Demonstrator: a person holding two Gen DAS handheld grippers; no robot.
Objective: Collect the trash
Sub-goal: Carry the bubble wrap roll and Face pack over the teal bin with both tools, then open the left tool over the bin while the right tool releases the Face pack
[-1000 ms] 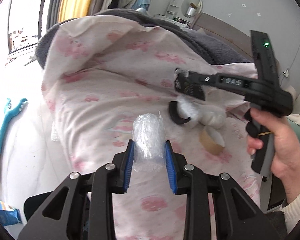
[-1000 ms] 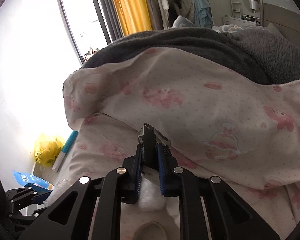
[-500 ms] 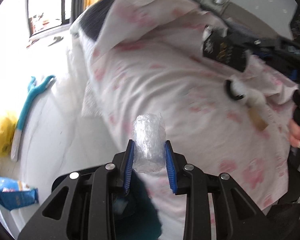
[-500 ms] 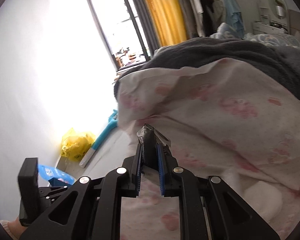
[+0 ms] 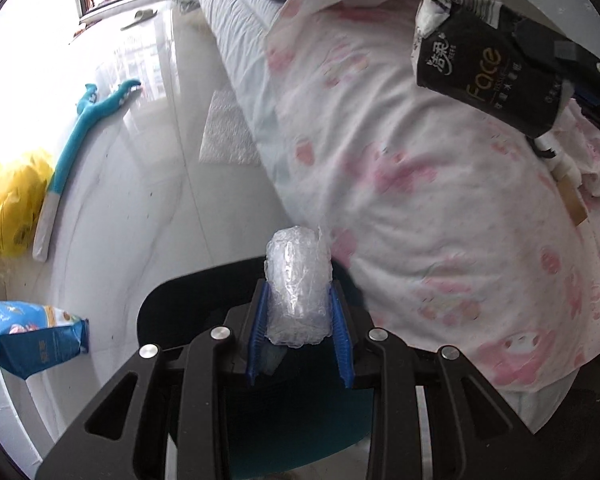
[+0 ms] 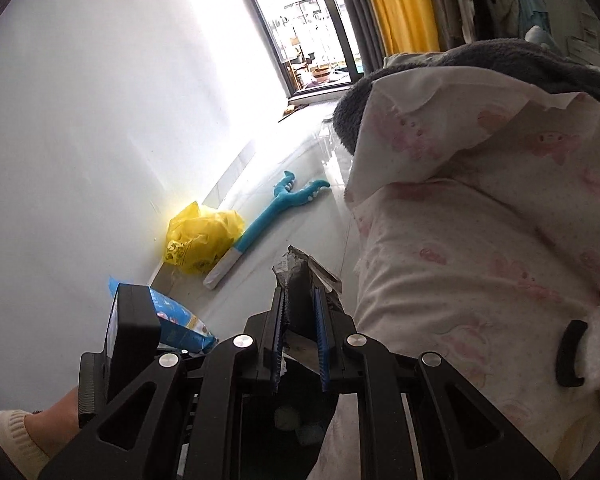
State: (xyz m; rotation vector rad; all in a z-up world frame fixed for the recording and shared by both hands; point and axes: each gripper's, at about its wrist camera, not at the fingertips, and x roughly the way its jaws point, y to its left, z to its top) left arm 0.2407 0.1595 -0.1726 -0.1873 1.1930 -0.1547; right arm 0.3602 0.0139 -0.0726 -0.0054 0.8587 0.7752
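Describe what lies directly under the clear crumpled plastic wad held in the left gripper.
Below the clear crumpled plastic wad is a black round bin with a teal interior; the left gripper hides its contents.

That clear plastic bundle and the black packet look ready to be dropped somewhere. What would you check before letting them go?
1. Left hand-held gripper holds the clear plastic bundle between its blue pads: ok.
2. Right hand-held gripper is shut on the black tissue packet: ok.
3. Dark bin lies under the left hand-held gripper: ok, its rim shows just below the bundle.
4. Bin under the right hand-held gripper: cannot tell; only floor and bedding show ahead.
5. Room inside the bin: cannot tell, its interior is hidden.
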